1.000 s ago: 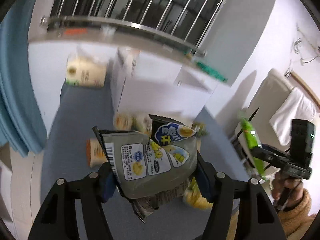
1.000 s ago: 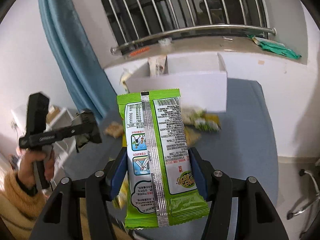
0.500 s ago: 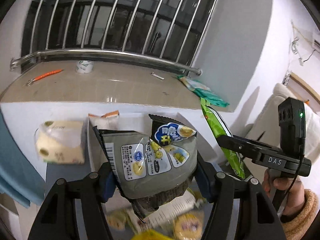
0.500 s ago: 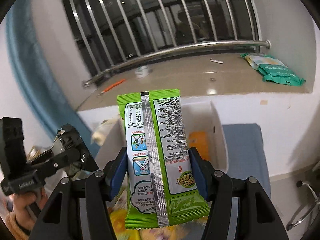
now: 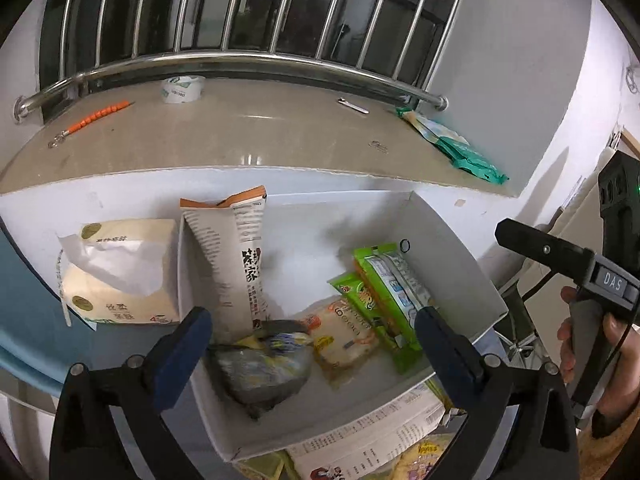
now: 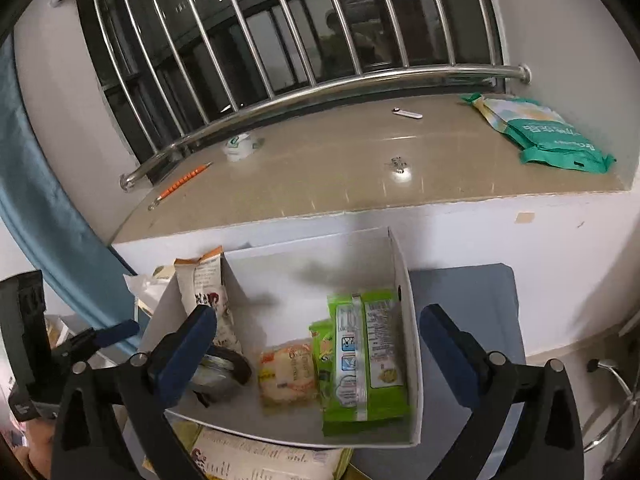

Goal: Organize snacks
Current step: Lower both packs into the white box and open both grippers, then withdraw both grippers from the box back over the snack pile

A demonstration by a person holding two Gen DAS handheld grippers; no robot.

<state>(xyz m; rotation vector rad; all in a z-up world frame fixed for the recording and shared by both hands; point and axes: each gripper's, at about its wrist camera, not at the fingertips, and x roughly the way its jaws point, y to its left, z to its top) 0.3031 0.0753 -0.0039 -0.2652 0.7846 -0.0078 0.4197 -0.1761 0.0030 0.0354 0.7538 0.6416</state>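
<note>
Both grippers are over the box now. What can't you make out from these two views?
- Snacks below the white box: cut off by frame bottom, both views.
- Grey bag: blurred in left view; left finger partly hides it in right view.
- Tissue pack: mostly behind box wall in right view.

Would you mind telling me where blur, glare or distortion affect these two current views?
Left wrist view: the grey packet in the white box is motion-blurred; the window rail bows from fisheye distortion; a glare spot sits on the sill. Right wrist view: the green packet looks slightly smeared; glare on the sill near centre right.
</note>
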